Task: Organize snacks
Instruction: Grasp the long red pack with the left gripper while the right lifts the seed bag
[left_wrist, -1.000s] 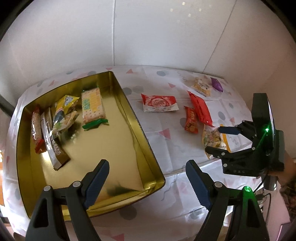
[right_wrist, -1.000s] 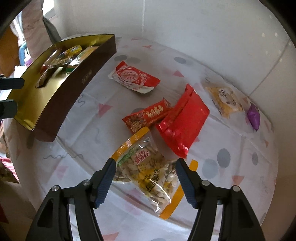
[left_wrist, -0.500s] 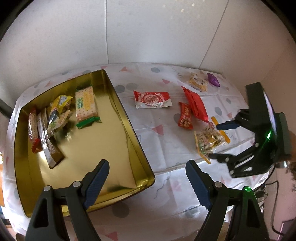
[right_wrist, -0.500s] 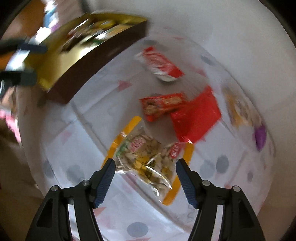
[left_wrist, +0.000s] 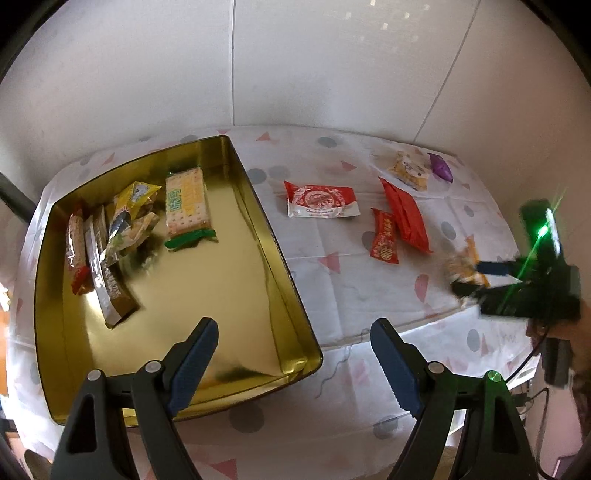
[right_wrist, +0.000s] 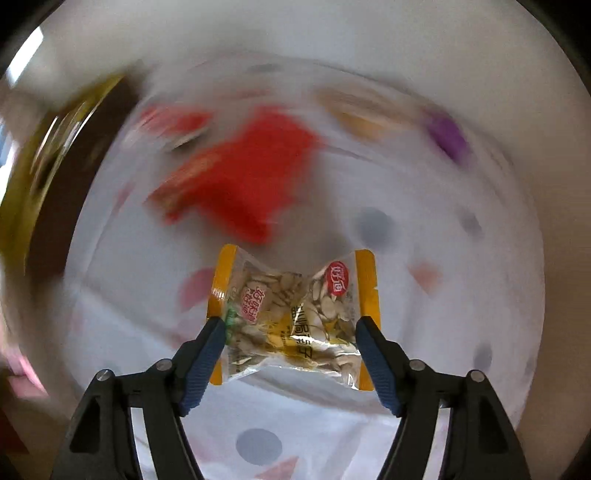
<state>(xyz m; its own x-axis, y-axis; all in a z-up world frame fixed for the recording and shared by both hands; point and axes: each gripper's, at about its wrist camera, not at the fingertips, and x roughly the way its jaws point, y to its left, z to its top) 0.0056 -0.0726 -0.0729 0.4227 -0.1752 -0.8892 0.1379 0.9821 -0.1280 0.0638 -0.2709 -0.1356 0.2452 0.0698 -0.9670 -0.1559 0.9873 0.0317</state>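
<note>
Snacks are counted as follows: five lie in the gold tin, five on the patterned tablecloth. One seed packet is pinched between the right gripper pads, jaws opening. The left gripper is held wide apart and empty above the tin's near corner.

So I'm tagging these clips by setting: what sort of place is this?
Probably a home: a table corner with a patterned cloth against plain white walls, with snack packets and a gold tin.
</note>
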